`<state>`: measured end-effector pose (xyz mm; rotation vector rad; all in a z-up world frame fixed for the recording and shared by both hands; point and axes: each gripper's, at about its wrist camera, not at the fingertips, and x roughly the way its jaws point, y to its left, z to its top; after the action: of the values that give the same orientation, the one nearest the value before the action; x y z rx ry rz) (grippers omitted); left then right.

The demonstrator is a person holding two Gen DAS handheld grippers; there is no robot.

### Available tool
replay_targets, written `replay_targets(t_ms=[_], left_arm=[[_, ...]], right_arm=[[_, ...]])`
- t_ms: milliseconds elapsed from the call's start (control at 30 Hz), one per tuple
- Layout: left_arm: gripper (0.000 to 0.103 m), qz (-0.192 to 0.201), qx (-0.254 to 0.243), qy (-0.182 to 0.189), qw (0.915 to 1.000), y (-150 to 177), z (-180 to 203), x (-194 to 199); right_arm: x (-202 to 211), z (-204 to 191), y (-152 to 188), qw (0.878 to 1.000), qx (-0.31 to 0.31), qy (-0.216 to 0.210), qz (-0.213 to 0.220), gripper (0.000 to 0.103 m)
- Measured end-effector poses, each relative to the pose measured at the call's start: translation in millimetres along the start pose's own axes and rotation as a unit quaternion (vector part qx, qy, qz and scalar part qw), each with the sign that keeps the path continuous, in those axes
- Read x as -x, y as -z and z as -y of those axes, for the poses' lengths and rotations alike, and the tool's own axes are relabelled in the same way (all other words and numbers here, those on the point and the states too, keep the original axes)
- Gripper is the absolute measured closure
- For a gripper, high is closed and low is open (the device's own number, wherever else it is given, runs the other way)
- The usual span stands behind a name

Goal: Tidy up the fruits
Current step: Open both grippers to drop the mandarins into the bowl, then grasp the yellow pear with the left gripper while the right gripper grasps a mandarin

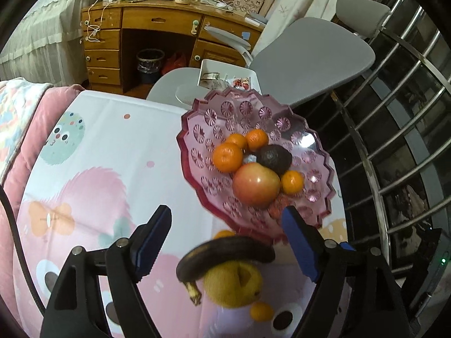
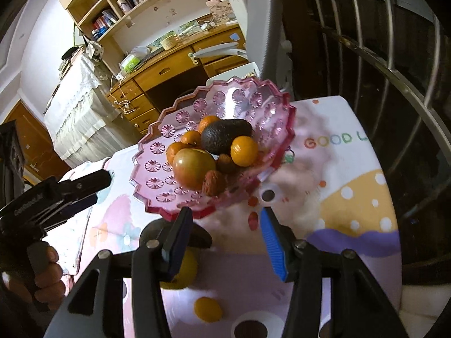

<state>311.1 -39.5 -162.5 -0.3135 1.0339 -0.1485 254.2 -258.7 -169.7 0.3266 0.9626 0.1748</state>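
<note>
Left wrist: left gripper point(image 1: 227, 232) released above blackened, blurry banana point(image 1: 225, 253); scalloped pink glass bowl point(image 1: 203, 129); right gripper point(image 2: 225, 225) released.

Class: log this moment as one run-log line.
left gripper: open | right gripper: open | pink bowl: holds fruit | banana, yellow pear: outside bowl

Banana point(image 1: 225, 250) and yellow fruit point(image 1: 232, 287) motion-blurred, lower centre of left wrist view. In right wrist view, left finger point(image 2: 176, 242) hides most of both; tablecloth lettering point(image 2: 332, 140) cut off at right.
</note>
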Motion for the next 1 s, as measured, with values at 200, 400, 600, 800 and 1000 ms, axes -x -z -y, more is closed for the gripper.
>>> replay_targets(t_ms=[200, 400, 600, 800, 1000], left_arm=[[0.022, -0.023, -0.008, 0.009, 0.9997, 15, 0, 13], [0.022, -0.052, -0.010, 0.014, 0.9985, 28, -1, 15], [0.022, -0.088, -0.022, 0.001, 0.9958, 41, 2, 7], [0.022, -0.132, -0.036, -0.008, 0.9905, 54, 12, -9], [0.022, -0.166, -0.051, -0.015, 0.9847, 65, 24, -30]], right_arm=[[13, 1, 17, 1.000, 0.008, 0.012, 0.005, 0.052], [23, -8, 42, 0.999, 0.043, 0.018, -0.001, 0.052], [21, -17, 72, 0.997, 0.071, 0.006, -0.020, 0.052], [17, -25, 96, 0.995, 0.095, -0.008, -0.033, 0.052], [6, -28, 113, 0.993, 0.107, -0.017, -0.054, 0.052]])
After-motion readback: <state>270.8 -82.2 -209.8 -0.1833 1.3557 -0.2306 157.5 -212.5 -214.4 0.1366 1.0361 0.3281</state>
